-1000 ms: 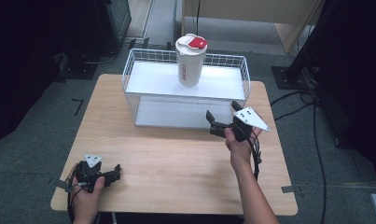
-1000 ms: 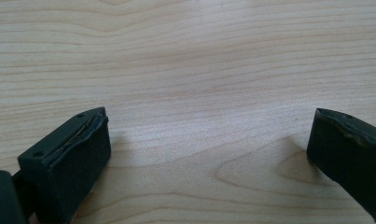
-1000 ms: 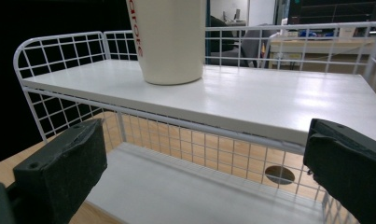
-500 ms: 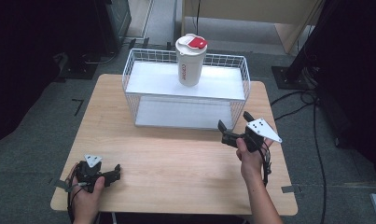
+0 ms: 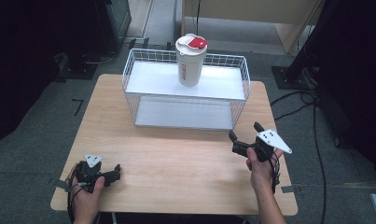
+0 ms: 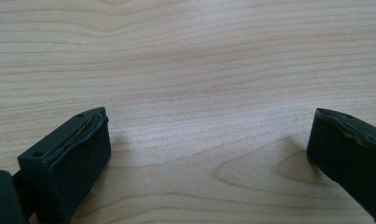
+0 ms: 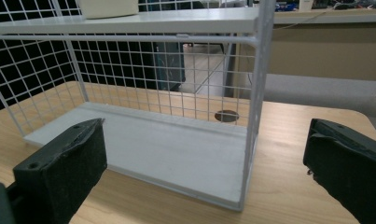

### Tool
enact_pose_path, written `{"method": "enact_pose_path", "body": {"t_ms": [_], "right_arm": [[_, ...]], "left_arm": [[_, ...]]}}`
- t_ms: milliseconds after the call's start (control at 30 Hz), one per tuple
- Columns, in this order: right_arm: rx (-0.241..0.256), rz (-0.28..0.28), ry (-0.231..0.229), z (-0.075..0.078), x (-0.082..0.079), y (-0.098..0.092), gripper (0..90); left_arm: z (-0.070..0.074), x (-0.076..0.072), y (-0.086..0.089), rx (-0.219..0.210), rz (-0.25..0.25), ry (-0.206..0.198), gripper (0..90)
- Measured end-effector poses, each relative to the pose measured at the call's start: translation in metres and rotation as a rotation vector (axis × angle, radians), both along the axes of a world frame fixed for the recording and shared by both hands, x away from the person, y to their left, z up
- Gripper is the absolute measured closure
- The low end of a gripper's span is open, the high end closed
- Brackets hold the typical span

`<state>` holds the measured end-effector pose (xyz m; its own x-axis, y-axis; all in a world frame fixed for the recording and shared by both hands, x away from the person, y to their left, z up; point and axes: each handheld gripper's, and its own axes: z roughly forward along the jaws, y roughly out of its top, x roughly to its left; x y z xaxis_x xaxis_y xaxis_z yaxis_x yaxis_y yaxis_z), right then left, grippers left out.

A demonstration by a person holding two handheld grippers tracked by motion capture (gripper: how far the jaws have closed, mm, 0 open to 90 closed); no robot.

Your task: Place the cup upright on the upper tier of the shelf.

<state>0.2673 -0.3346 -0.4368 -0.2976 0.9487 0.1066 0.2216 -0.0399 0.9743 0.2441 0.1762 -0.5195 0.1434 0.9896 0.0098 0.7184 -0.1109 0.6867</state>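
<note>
Table (image 5: pixel 176 186): pale wood grain, smooth matt. Rack (image 5: pixel 185 88): white coated wire mesh, flat matt white shelves. Cup (image 5: pixel 190 60): glossy white plastic, red lid. Gripper pads (image 7: pixel 64 172): black matt rubber.

We see a light wooden table (image 5: pixel 176 158) carrying a white wire shelf (image 5: pixel 185 119) at its far side; a white cup (image 5: pixel 190 60) with a red lid stands on the shelf's upper board.

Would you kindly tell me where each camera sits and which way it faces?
High view: above the person's side, facing forward and down on the table; forearms, left gripper, right gripper.
Left gripper view: on the left gripper, facing bare tabletop; open jaws.
Right gripper view: on the right gripper, facing the wire rack; open jaws.
Shared: the rack and tumbler.
</note>
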Motion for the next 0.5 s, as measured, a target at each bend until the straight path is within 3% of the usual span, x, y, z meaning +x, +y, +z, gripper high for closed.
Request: {"method": "enact_pose_path", "body": {"t_ms": [500], "right_arm": [[-0.016, -0.068, 0.037, -0.018, -0.020, -0.033, 0.0]], "left_arm": [[0.000, 0.000, 0.000, 0.000, 0.000, 0.000, 0.0]]}}
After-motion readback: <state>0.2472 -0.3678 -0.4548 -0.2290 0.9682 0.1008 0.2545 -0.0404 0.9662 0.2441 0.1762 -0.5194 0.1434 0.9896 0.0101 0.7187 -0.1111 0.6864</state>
